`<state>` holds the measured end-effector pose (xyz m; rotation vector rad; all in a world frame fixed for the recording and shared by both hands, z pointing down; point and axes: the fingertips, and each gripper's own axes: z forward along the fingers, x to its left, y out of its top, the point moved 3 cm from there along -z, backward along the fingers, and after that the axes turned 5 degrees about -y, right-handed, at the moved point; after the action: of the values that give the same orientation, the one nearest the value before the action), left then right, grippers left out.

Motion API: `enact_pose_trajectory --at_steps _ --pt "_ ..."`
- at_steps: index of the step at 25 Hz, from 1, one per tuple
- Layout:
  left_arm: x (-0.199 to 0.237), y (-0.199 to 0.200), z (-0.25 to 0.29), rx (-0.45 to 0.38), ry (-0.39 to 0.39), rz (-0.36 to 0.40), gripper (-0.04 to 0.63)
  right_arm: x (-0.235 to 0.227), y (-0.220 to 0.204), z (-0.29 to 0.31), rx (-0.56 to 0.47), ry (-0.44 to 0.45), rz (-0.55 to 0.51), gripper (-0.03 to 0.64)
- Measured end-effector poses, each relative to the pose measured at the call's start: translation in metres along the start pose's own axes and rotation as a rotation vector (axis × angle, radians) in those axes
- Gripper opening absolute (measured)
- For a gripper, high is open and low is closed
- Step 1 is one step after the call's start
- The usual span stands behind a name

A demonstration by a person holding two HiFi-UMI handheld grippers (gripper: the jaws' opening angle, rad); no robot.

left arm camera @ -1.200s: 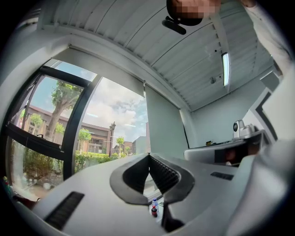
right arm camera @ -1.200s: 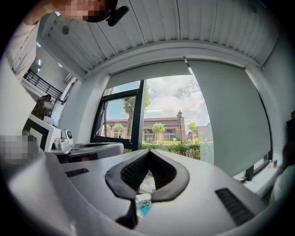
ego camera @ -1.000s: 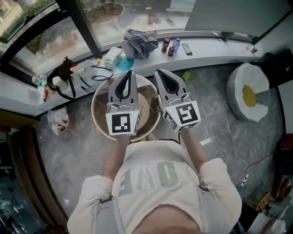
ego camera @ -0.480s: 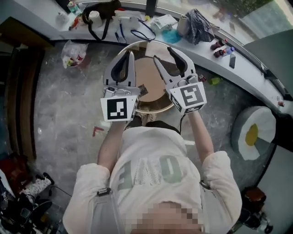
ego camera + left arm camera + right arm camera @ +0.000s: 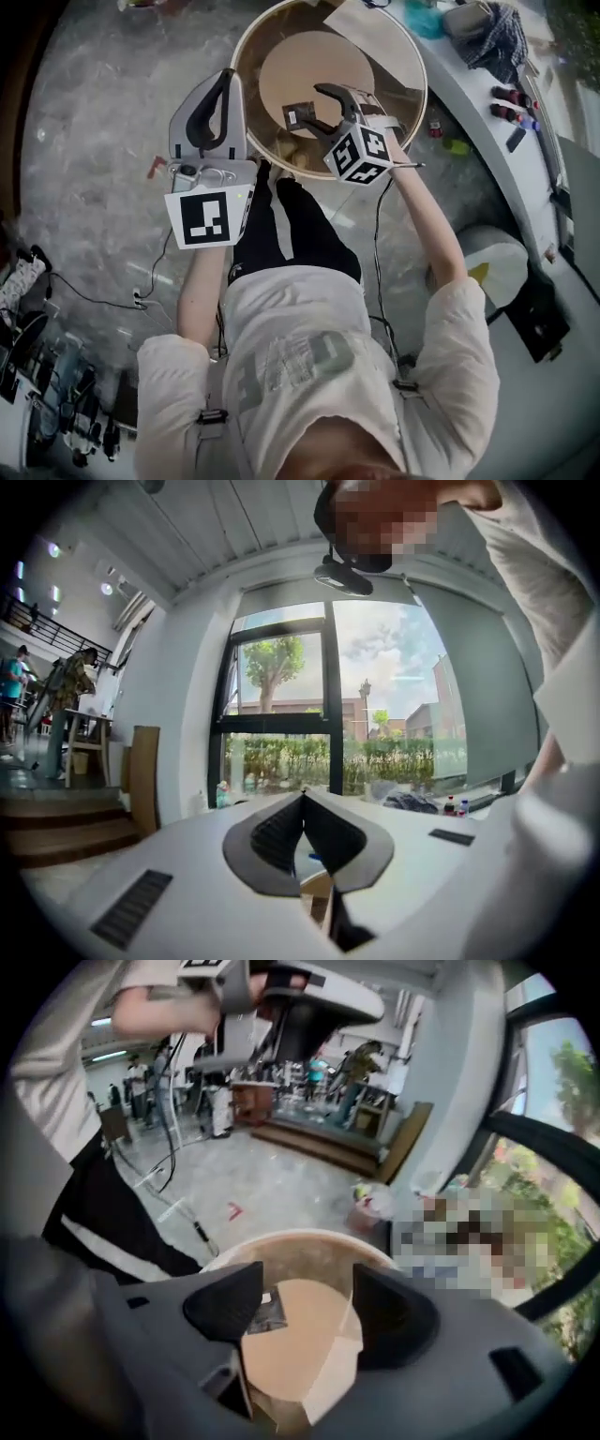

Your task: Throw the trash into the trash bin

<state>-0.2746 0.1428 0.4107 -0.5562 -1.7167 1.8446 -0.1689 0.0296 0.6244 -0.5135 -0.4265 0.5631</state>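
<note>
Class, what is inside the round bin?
A small dark scrap with a white tag, between the right gripper's jaws, which have just been opening; a cardboard sheet against the bin wall. The gripper hides part of the tan floor.

Left tool (image 5: 302, 797): jaws closed, tips touching. Window (image 5: 277, 682) straight ahead of it. Bottles (image 5: 450, 806) ahead to its right, stairs (image 5: 56, 822) to its left.

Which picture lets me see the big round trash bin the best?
The head view. It looks down into the trash bin, showing nearly its whole rim and brown bottom. The right gripper view shows only part of the bin. The left gripper view faces the windows; the bin can't be made out there.
</note>
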Motion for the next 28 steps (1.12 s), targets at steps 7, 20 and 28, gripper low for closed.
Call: enact_pose_trajectory --at_steps 7,20,28 --pt "0.033 -0.095 -0.045 0.133 0.132 -0.071 0.011 0.097 -0.103 0.121 0.266 0.322 -0.274 0.290" --pt "0.043 -0.126 -0.045 0.145 0.164 -0.134 0.011 0.107 -0.137 0.164 0.424 0.392 -0.341 0.291" --pt "0.054 -0.125 -0.043 0.160 0.167 -0.134 0.011 0.110 -0.135 0.162 0.449 0.326 -0.344 0.074"
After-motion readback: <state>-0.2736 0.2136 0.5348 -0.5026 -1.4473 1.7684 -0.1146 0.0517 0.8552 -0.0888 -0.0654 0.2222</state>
